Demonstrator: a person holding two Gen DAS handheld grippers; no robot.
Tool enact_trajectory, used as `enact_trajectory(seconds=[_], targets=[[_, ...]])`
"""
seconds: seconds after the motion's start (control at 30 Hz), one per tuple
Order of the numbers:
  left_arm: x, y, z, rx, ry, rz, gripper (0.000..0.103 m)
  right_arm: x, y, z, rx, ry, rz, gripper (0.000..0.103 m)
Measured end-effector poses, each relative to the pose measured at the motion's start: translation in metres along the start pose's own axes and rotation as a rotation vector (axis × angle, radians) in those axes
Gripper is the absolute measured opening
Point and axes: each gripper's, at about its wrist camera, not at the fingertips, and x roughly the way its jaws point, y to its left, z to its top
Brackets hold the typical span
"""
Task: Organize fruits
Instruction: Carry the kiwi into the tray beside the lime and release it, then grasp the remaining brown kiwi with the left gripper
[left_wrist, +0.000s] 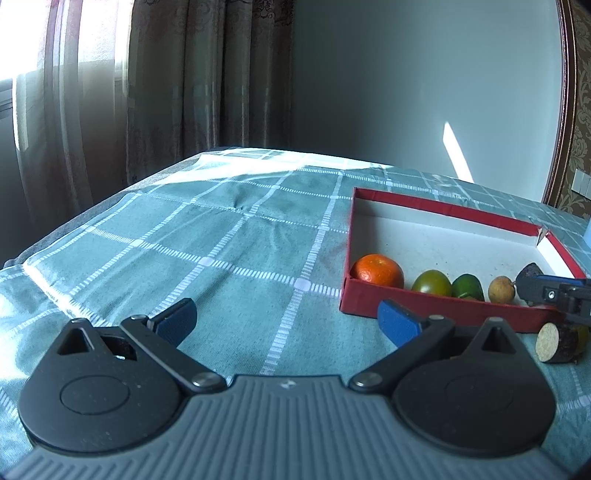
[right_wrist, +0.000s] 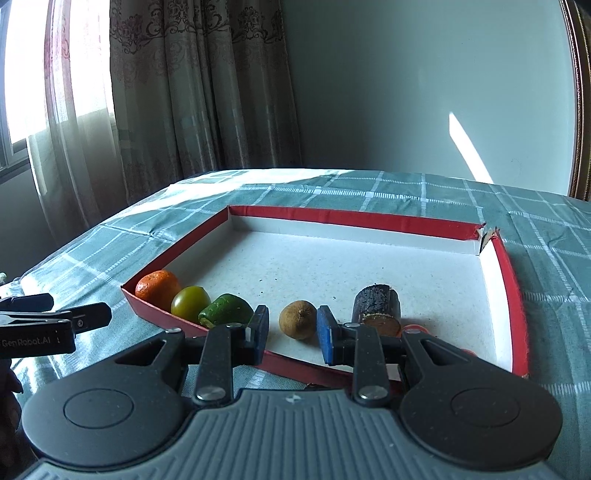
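Observation:
A red box (right_wrist: 347, 218) with a white floor lies on the checked cloth. Along its near wall stand an orange (right_wrist: 157, 290), a yellow-green tomato (right_wrist: 190, 302), a green fruit (right_wrist: 225, 310), a small brown fruit (right_wrist: 297, 319) and a dark cut stalk piece (right_wrist: 376, 306). My right gripper (right_wrist: 292, 334) hangs over the near wall, shut to a narrow gap with nothing between the pads; the brown fruit rests on the floor just beyond its tips. Left of the box my left gripper (left_wrist: 288, 323) stands open over bare cloth. A second dark stalk piece (left_wrist: 557, 341) lies outside the box, below the right gripper (left_wrist: 528, 286).
The box's far right corner (right_wrist: 485, 234) is torn open. The bed's left edge (left_wrist: 74, 221) drops off toward the curtains (left_wrist: 177, 74), and a wall stands behind. The fingers (right_wrist: 88, 317) of the left gripper reach in at the left edge of the right wrist view.

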Motion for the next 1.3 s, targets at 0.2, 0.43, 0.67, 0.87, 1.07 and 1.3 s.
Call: enact_trajectory(seconds=[0.2,0.43,0.67,0.87,1.07,1.3], targets=[[0.001,0.0,0.0,0.0,0.007,0.008,0.103,-0.052,-0.017,-0.02,0.035,-0.054,0.008,0.028],[-0.001,0.0,0.0,-0.005,0.0,0.029,0.103,-0.095,-0.039,-0.051,0.081,-0.084,-0.056,0.028],[-0.003,-0.006,0.0,0.027,-0.006,0.029,0.103,-0.097,-0.054,-0.059,0.146,-0.076,-0.092,0.04],[-0.013,-0.019,0.0,0.059,-0.024,0.012,0.103,-0.09,-0.065,-0.062,0.209,-0.037,-0.1,0.059],[-0.02,-0.045,0.0,0.096,-0.021,-0.023,0.103,-0.091,-0.074,-0.065,0.262,-0.037,-0.072,0.059],[-0.017,-0.072,-0.003,0.152,-0.008,-0.066,0.103,-0.092,-0.08,-0.066,0.302,-0.044,-0.054,0.059]])
